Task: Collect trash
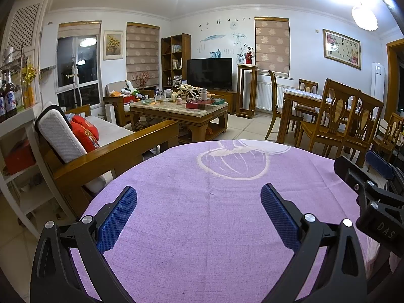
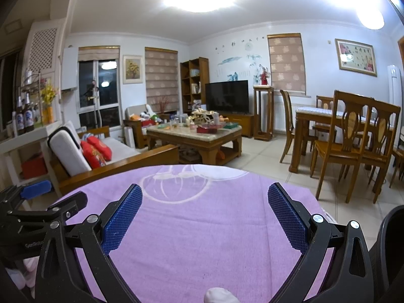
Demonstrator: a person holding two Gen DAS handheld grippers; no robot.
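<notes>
My left gripper [image 1: 198, 194] is open over a round table under a purple cloth [image 1: 202, 217], with nothing between its blue pads [image 1: 118, 214]. My right gripper [image 2: 204, 193] is open too, over the same purple cloth [image 2: 202, 227], and holds nothing. In the left wrist view the right gripper's black body [image 1: 378, 202] shows at the right edge. In the right wrist view the left gripper's body [image 2: 30, 207] lies at the left edge. No trash lies on the cloth. Across the room a cluttered coffee table [image 1: 179, 107] carries bottles, boxes and wrappers, too small to sort.
A wooden sofa [image 1: 106, 149] with red cushions stands at the left, beside a white shelf with bottles [image 1: 10, 98]. Dining table and chairs [image 1: 338, 116] fill the right. A TV [image 1: 209, 73] and bookshelf stand at the far wall. Tiled floor [image 2: 267, 161] lies between.
</notes>
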